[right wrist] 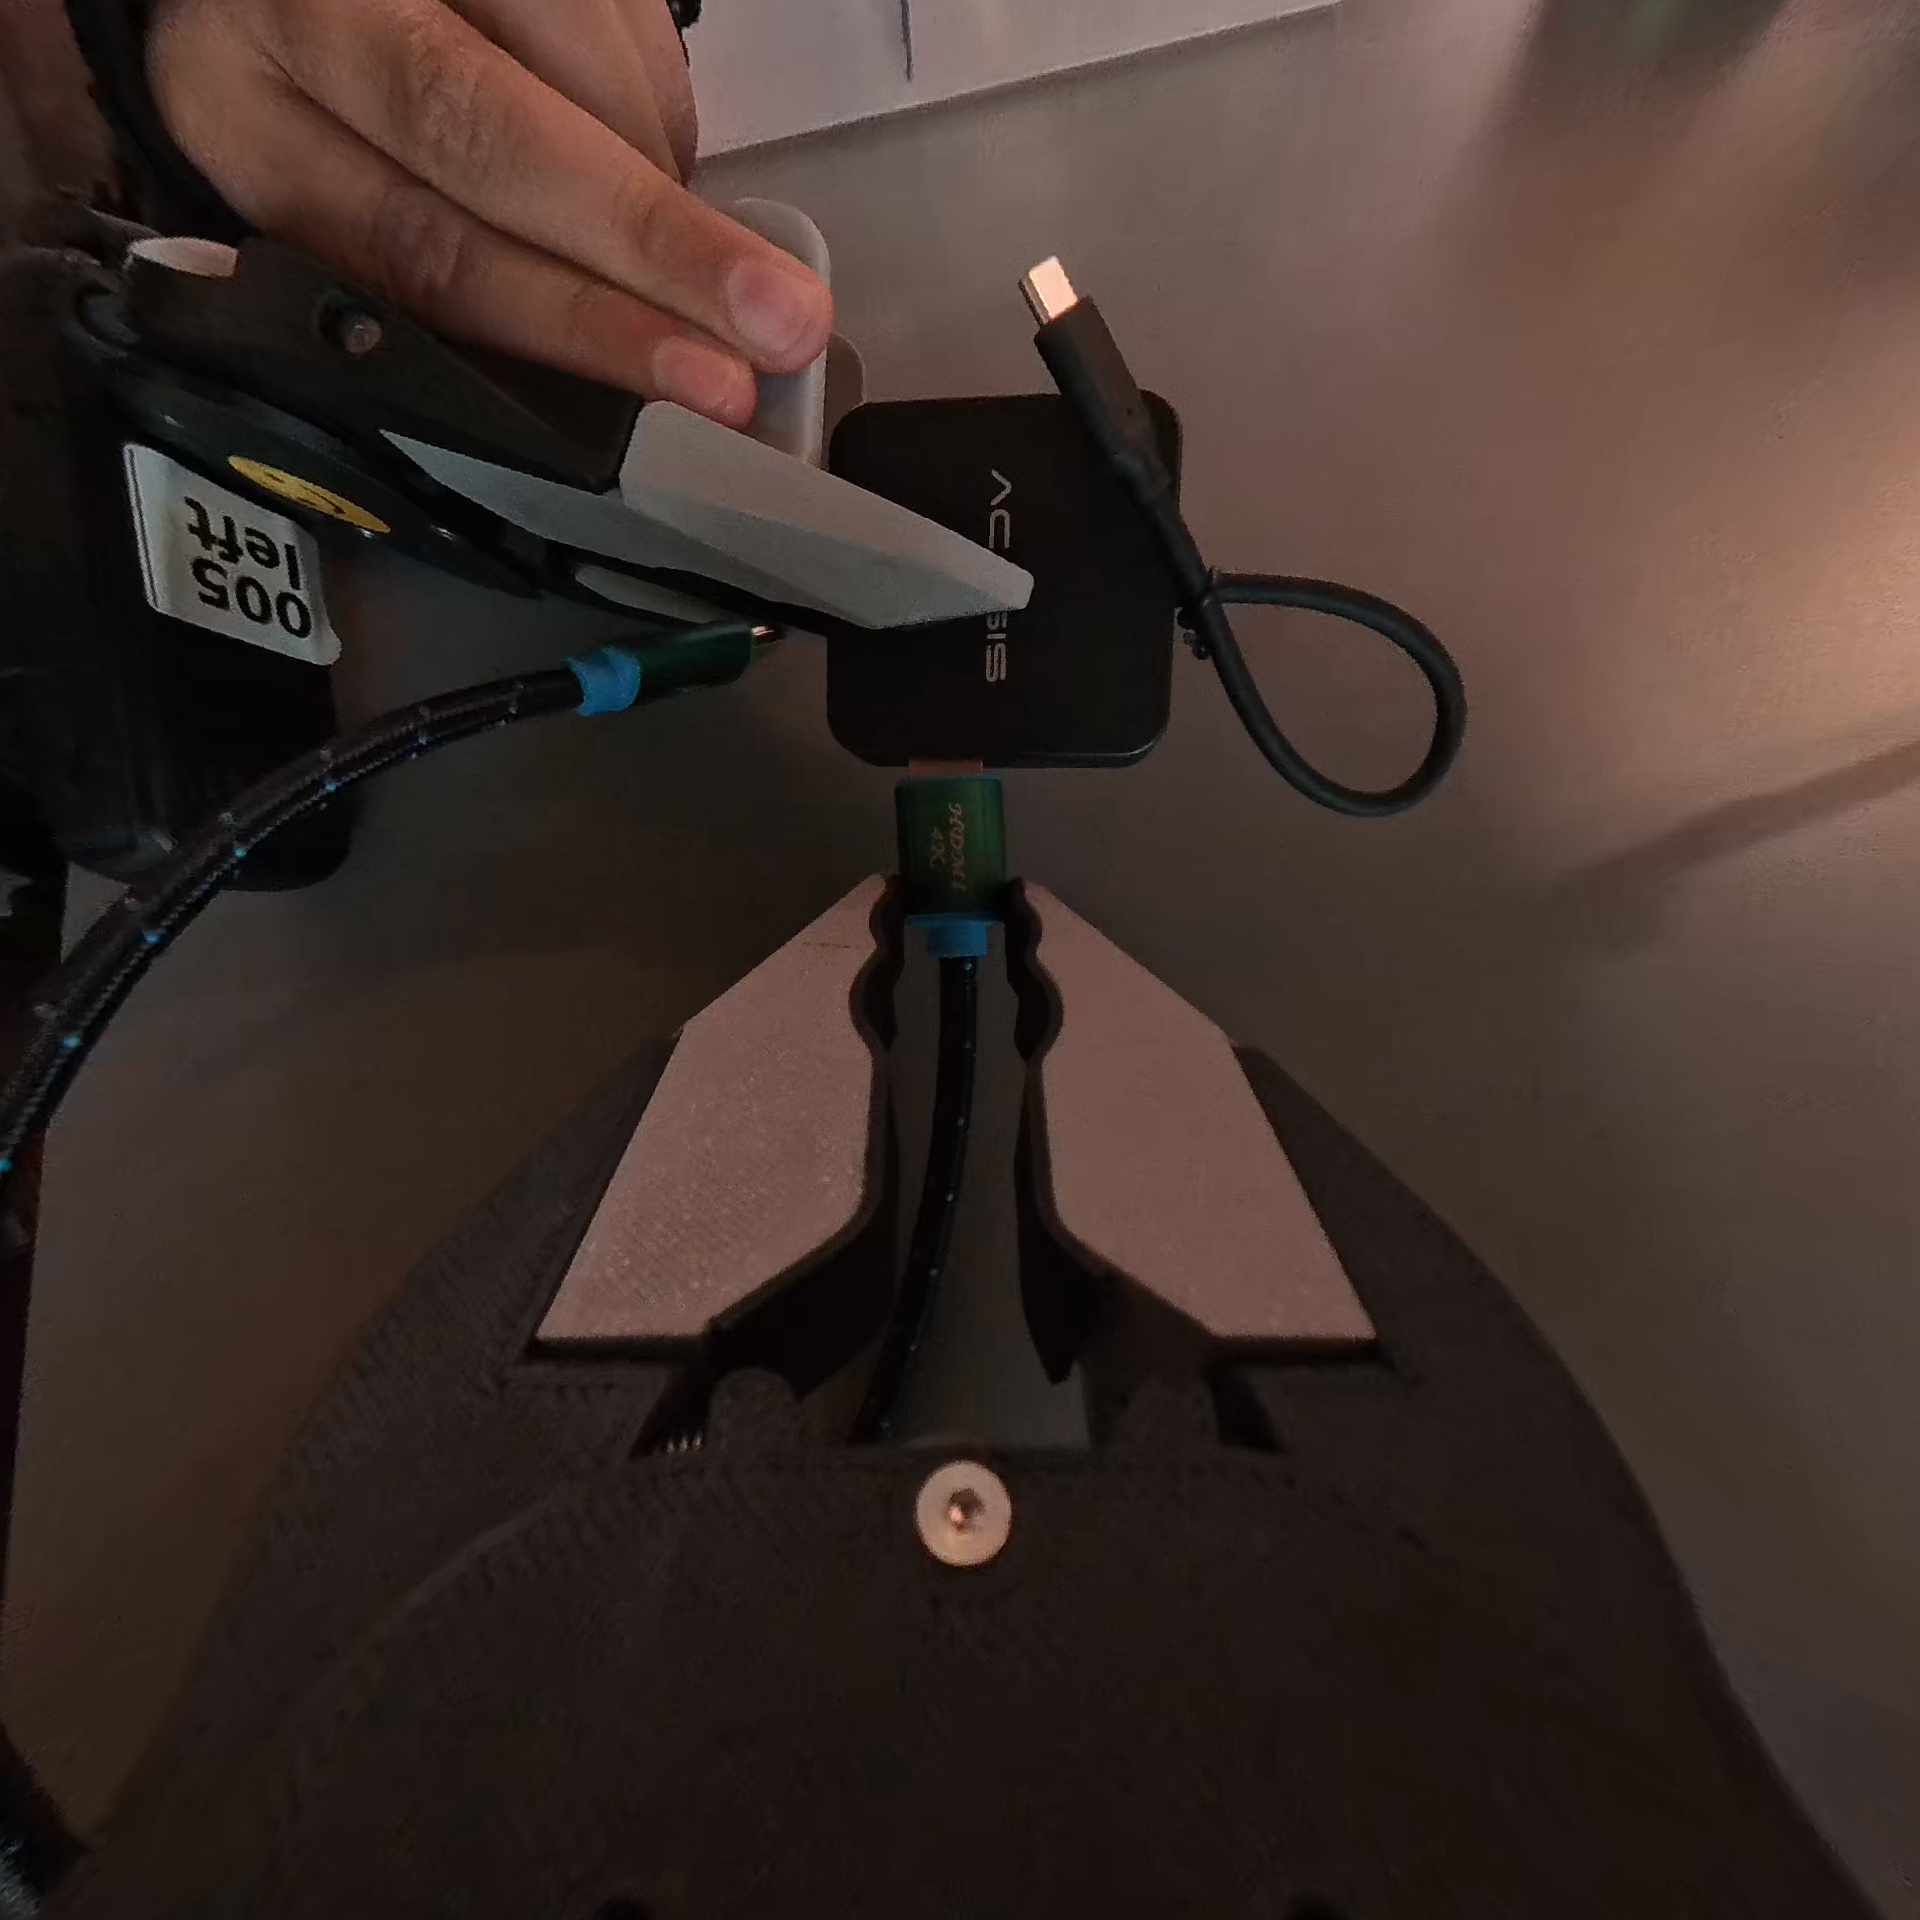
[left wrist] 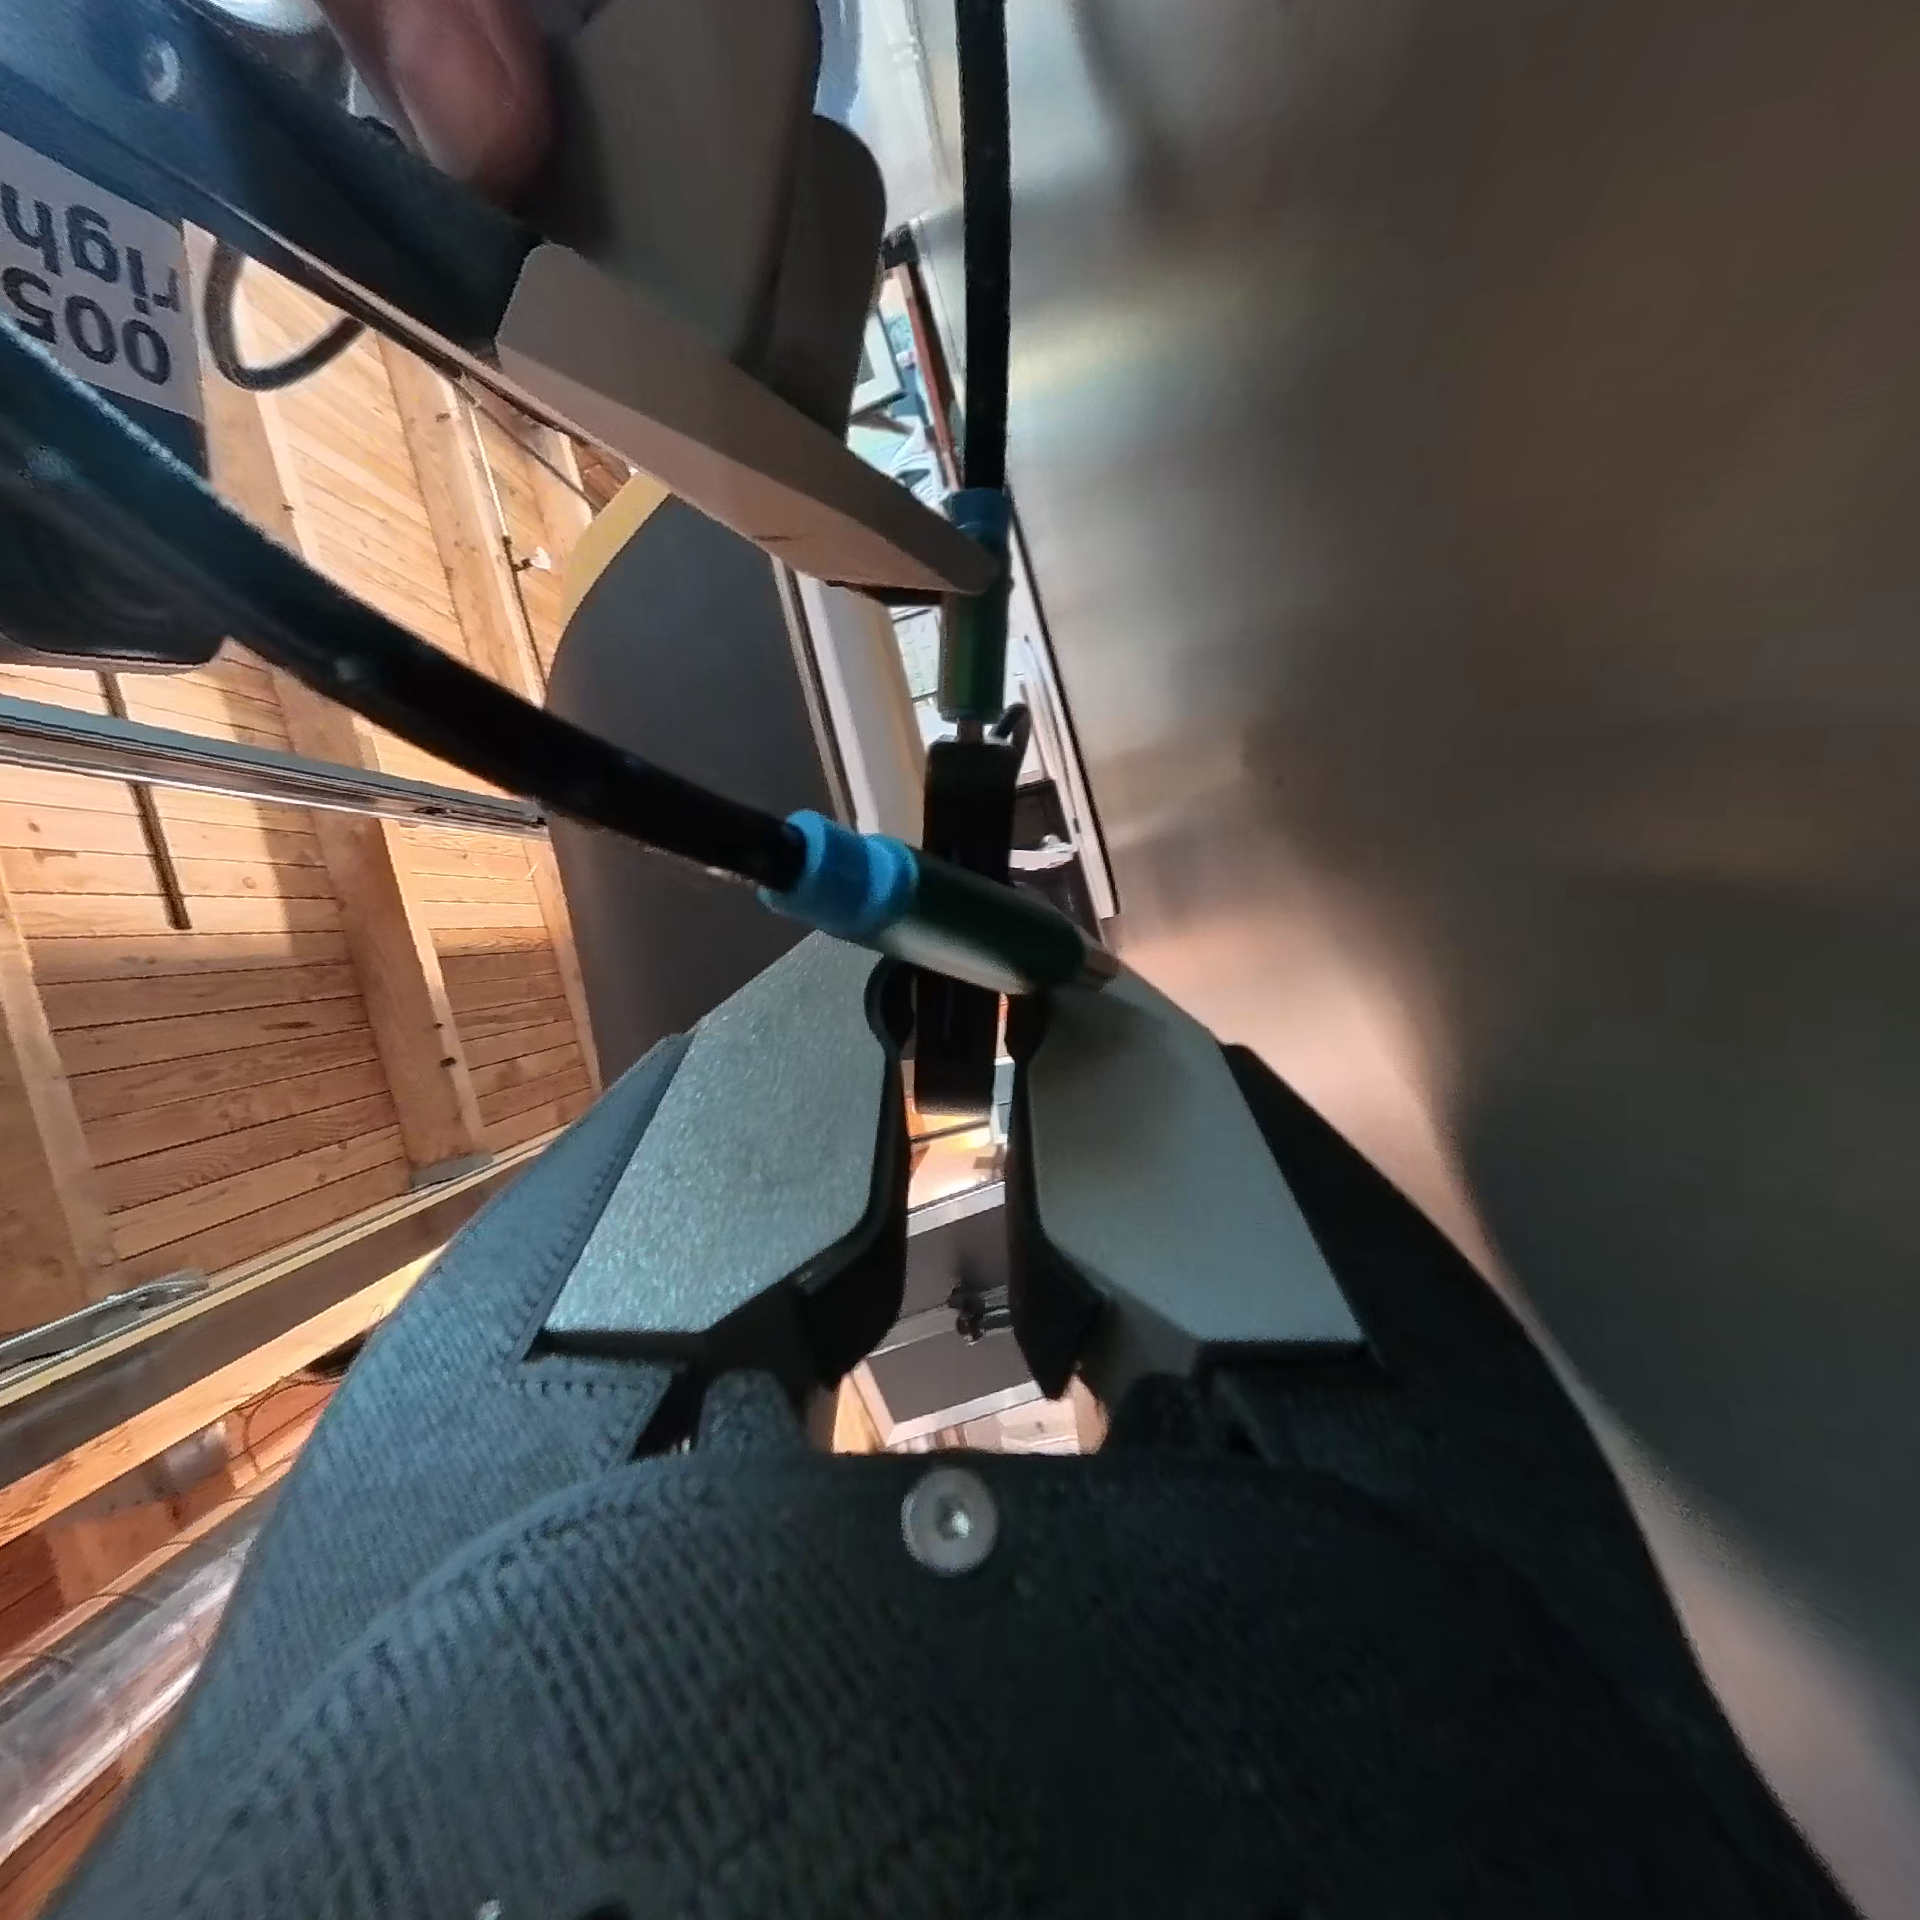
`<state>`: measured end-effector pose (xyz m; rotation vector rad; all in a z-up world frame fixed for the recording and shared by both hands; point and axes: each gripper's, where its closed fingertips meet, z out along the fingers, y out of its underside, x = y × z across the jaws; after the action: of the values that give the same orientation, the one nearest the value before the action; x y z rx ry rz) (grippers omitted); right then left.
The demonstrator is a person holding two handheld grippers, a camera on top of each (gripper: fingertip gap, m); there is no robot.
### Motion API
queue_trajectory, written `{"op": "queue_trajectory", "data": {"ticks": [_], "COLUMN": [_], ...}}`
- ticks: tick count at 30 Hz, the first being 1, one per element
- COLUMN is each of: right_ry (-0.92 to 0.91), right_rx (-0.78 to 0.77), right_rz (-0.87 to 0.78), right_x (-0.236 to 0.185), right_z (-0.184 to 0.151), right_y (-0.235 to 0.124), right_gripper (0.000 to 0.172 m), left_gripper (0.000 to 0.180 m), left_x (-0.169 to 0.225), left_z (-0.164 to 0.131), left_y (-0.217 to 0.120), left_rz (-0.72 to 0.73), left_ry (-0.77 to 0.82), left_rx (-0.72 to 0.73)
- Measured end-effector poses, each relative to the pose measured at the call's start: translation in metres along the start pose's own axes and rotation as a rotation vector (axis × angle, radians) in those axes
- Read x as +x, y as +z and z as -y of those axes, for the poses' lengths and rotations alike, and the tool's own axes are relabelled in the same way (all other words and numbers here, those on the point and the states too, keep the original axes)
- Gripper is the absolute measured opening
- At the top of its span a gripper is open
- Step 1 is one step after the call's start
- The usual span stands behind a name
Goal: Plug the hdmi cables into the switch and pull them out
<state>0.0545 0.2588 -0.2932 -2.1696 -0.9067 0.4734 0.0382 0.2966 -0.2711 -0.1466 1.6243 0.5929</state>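
Observation:
The black switch sits over the grey table. My right gripper is shut on a green HDMI plug at the switch's near edge. A strip of the plug's metal shows outside the port. My left gripper is turned on its side and shut on the switch, seen edge-on between its pads. Its upper finger lies over the switch's left part. A second green HDMI plug lies loose across my left fingertips, and it also shows in the right wrist view beside the switch's left edge.
The switch's own short black cable loops to the right and ends in a small plug. Braided black HDMI cables run off to the left. A hand holds the left gripper. A wooden wall stands behind. One gripper's finger ends stand about 5 cm off the other's.

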Motion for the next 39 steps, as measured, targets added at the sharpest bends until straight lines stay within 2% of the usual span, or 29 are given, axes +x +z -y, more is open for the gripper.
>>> {"op": "queue_trajectory", "data": {"ticks": [21,24,27,31,35,39], "right_ry": [0.046,0.085,0.114,0.116,0.115,0.101], "right_rx": [0.034,0.052,0.128,0.369,0.571,0.636], "right_rz": [0.003,0.032,0.059,-0.021,-0.124,-0.176], "right_x": [0.003,0.003,0.005,0.020,0.036,0.041], "right_z": [0.004,0.006,0.019,0.053,0.073,0.078], "right_y": [-0.001,-0.002,-0.013,-0.048,-0.089,-0.107], "right_gripper": [0.017,0.017,0.018,0.045,0.050,0.049], "left_gripper": [0.011,0.011,0.011,0.011,0.011,0.012], "left_x": [-0.002,0.002,-0.007,-0.019,-0.029,-0.042], "left_z": [-0.002,-0.004,-0.007,-0.002,-0.012,-0.024], "left_y": [0.004,0.006,0.007,0.004,0.002,-0.004], "left_rz": [0.003,-0.040,-0.022,-0.015,-0.028,-0.049], "left_ry": [-0.013,-0.131,-0.230,-0.394,-0.641,-0.958], "left_rx": [-0.034,-0.013,-0.010,0.041,0.076,0.164]}}
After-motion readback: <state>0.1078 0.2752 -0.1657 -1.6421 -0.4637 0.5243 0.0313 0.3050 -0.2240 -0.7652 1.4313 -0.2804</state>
